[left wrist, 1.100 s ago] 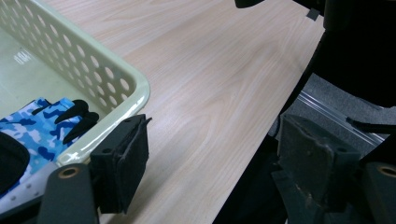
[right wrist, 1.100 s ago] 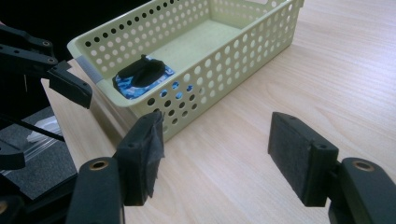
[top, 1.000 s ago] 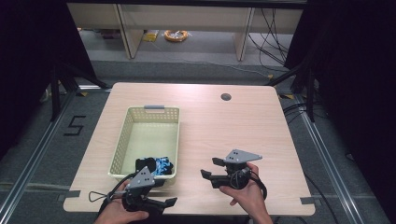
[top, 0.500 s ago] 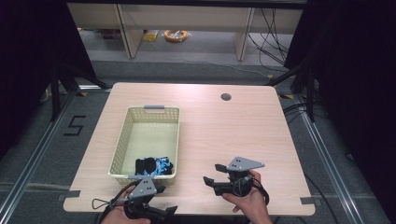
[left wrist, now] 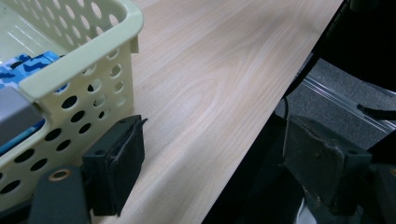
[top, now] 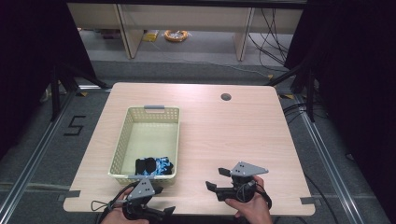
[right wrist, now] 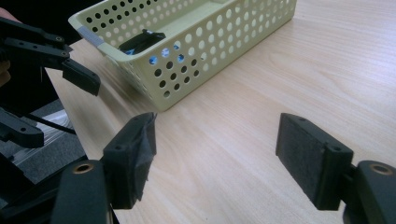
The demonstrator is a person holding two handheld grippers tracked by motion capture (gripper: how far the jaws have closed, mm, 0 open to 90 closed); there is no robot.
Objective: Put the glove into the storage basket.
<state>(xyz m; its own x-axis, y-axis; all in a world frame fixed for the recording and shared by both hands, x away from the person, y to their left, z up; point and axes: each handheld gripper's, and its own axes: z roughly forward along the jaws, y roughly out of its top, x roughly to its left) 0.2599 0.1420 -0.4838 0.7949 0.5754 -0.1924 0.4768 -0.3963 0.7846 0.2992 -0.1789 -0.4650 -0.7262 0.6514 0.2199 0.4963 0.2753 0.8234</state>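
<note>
Mostly smooth pale wood table [top: 210, 126], perforated plastic basket [top: 122, 144], rumpled socks [top: 153, 165]

The left hand-held gripper [top: 156, 201] sits lower in the high view than a second ago, drawn back from the basket [top: 120, 148] to the near edge of the worktop [top: 224, 135], with less of the person's forearm showing. The right hand-held gripper [top: 218, 179] is also nearer that edge, slightly lower, and its jaws have just been opening, with nothing between them.
</note>
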